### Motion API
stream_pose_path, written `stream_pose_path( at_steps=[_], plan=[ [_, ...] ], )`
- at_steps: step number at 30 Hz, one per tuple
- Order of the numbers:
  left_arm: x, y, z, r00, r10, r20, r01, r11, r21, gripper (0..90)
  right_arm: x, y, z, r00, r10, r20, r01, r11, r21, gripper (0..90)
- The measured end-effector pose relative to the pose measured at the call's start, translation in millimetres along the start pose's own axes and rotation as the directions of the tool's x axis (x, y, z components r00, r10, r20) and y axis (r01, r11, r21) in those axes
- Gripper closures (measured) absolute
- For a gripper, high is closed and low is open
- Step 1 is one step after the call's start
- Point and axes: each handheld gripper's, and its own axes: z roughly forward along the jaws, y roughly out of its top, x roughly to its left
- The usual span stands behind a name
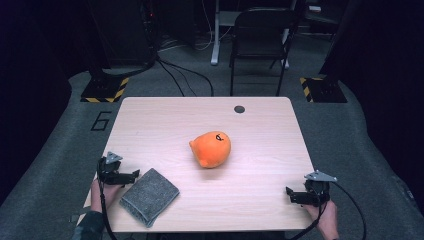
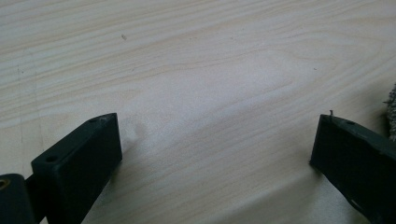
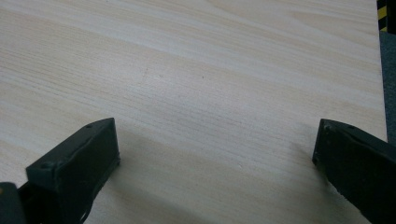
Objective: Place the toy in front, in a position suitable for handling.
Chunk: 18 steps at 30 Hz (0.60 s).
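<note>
An orange plush toy (image 1: 211, 148) with a small black mark lies near the middle of the light wooden table (image 1: 250, 120). A folded grey cloth (image 1: 149, 195) lies at the front left, and its edge (image 2: 391, 112) peeks in at the right of the left gripper view. My left gripper (image 1: 131, 176) rests on the table just left of the cloth, jaws wide apart over bare wood (image 2: 217, 140). My right gripper (image 1: 295, 195) sits at the front right corner, also open with nothing between its jaws (image 3: 215, 144).
A dark round grommet (image 1: 239, 109) marks the table's far edge. Beyond it stands a black chair (image 1: 260, 40), with cables on the grey floor and yellow-black striped floor plates (image 1: 105, 90) at both sides. The table's right edge (image 3: 380, 93) lies close to my right gripper.
</note>
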Motion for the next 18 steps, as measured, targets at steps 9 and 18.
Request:
stream_pose_path(
  at_steps=[9,18],
  plan=[
    [0.0,-0.1,0.4,1.0,0.0,0.002,0.0,1.0,-0.003,1.4,-0.6,0.0,0.0,1.0,-0.006,-0.004,0.006,1.0,-0.001,0.0],
    [0.6,-0.1,0.5,1.0,0.0,0.008,0.0,0.9999,-0.011,1.0,-0.4,0.8,-0.3,1.0,-0.001,-0.009,0.001,1.0,0.009,0.0]
  ],
)
